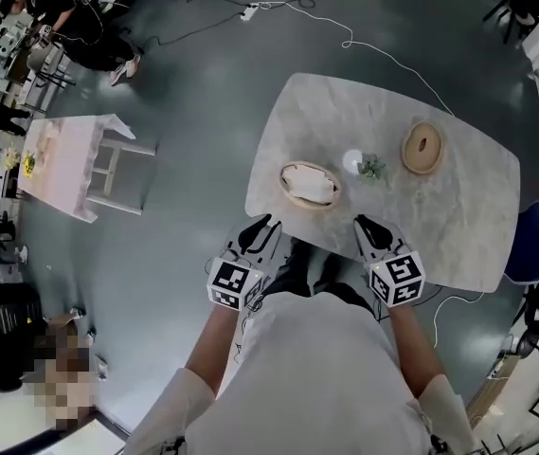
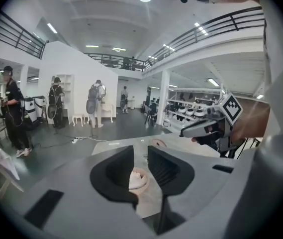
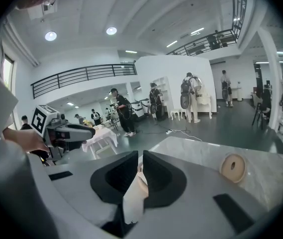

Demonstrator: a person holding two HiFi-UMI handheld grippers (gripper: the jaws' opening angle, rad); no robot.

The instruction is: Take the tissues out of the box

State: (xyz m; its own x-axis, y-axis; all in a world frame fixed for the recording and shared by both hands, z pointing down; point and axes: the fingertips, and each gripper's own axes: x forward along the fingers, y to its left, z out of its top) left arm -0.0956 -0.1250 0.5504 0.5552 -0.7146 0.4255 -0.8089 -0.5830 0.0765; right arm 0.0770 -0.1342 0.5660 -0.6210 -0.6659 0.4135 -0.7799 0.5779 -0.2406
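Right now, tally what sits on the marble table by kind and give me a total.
Tissue box: 1
Small potted plant: 1
Round wooden disc with a hole: 1
Total: 3

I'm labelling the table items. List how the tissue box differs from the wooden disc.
The box is oval; the disc is round. The box holds white tissue; the disc shows only a small centre hole. The box lies nearer the person, the disc farther right. Both look light wood and sit on the table.
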